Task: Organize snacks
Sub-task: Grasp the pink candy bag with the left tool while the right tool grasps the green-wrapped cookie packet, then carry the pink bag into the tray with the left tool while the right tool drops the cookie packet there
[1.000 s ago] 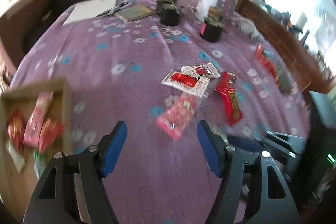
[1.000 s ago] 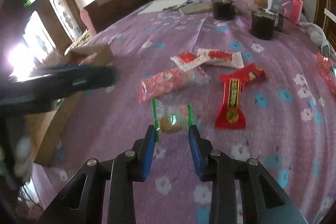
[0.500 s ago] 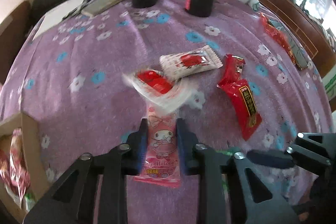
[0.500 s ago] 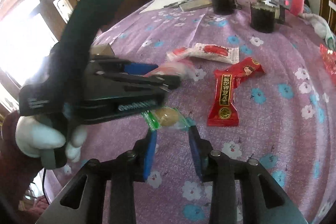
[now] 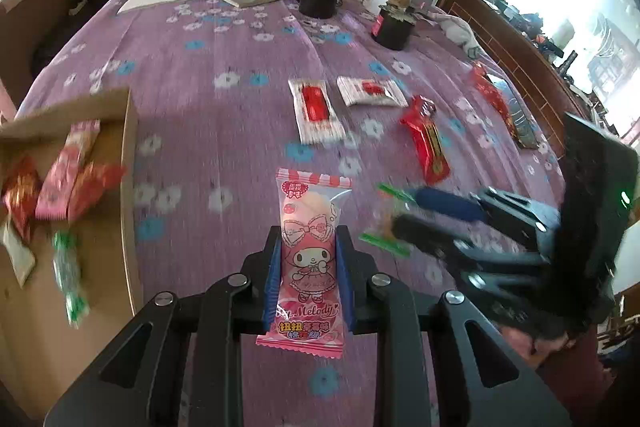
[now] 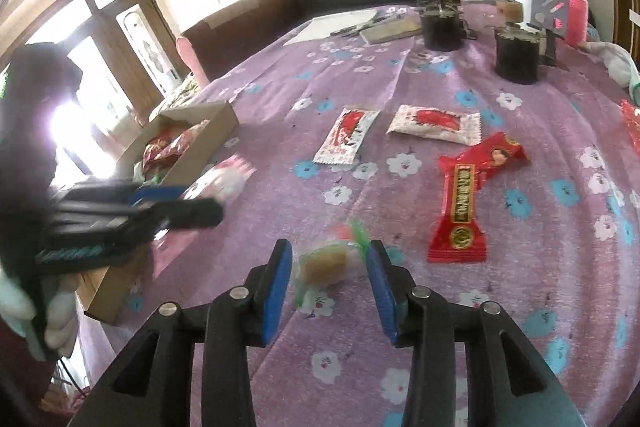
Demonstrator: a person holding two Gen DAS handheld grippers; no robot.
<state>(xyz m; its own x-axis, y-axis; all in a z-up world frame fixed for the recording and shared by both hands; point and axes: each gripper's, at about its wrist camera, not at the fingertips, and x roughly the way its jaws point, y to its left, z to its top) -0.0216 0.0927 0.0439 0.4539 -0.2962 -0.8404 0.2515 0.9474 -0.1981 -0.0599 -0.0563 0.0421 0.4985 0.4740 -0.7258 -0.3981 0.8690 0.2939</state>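
Both grippers busy: my left (image 5: 307, 247) clamps pink packet (image 5: 310, 247); my right (image 6: 328, 267) has just been opening, candy (image 6: 326, 263) loose between pads.

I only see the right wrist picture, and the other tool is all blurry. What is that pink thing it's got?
Observer: A pink snack packet with a cartoon girl printed on it. The left tool has just been closing its jaws, and its pads now press both sides of the packet.
Operator: Is there another one like it in the box?
Observer: Yes. The cardboard box holds a similar pink packet, lying between red packets.
Operator: Any green candy in there too?
Observer: One green-wrapped candy lies in it too, though it looks blurred.
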